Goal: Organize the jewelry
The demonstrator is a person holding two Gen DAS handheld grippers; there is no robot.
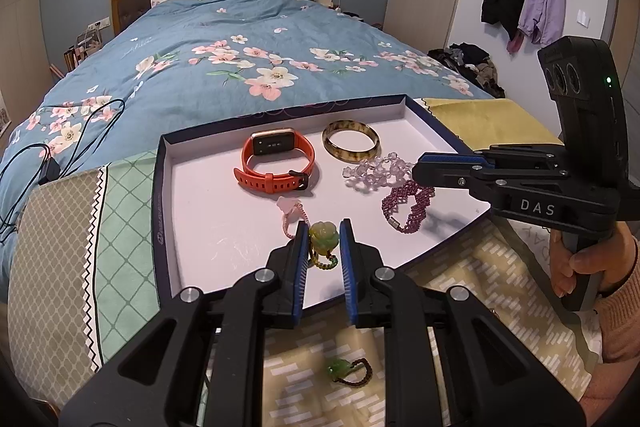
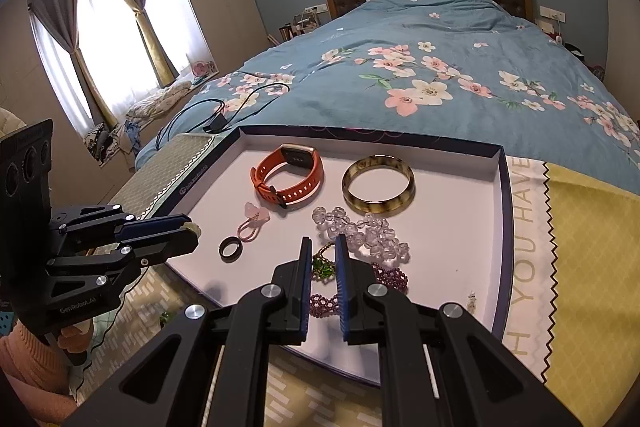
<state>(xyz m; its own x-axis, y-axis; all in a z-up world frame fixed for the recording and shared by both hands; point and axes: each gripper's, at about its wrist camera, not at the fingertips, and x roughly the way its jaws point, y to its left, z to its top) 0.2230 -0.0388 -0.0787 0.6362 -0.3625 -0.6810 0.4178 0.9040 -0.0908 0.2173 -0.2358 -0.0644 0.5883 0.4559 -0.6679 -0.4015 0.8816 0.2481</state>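
over white tray point(image 1: 192, 187): left gripper point(image 1: 323, 239) pinching carved jade rose point(image 1: 324, 237); right gripper point(image 2: 323, 257) gripping glassy green charm point(image 2: 323, 268).

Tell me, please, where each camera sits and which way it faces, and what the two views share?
Left wrist: on the left hand-held gripper, facing forward and down over the tray towards the bed; shows its own fingers shut on a pale green flower charm, plus the right hand-held gripper and hand.
Right wrist: on the right hand-held gripper, same heading; the left hand-held gripper enters at left.
Shared: tray, orange watch, bangle, bed.
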